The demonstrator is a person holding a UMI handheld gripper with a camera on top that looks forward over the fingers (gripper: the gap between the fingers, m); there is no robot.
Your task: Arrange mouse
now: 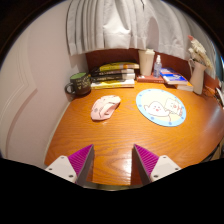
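We hold the jaws open and empty, aimed at the mouse (105,107) left of centre, beside the mousepad (160,106).

No lettering can be read anywhere here: the book (113,74) spines and round mat (160,106) stay illegible.

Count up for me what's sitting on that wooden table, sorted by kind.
Mouse: 1
Round mat: 1
Mug: 1
Pile of books: 1
Tall cup: 1
Small bottle: 1
Vase of flowers: 1
Total: 7
The claw is open, short of the mouse.
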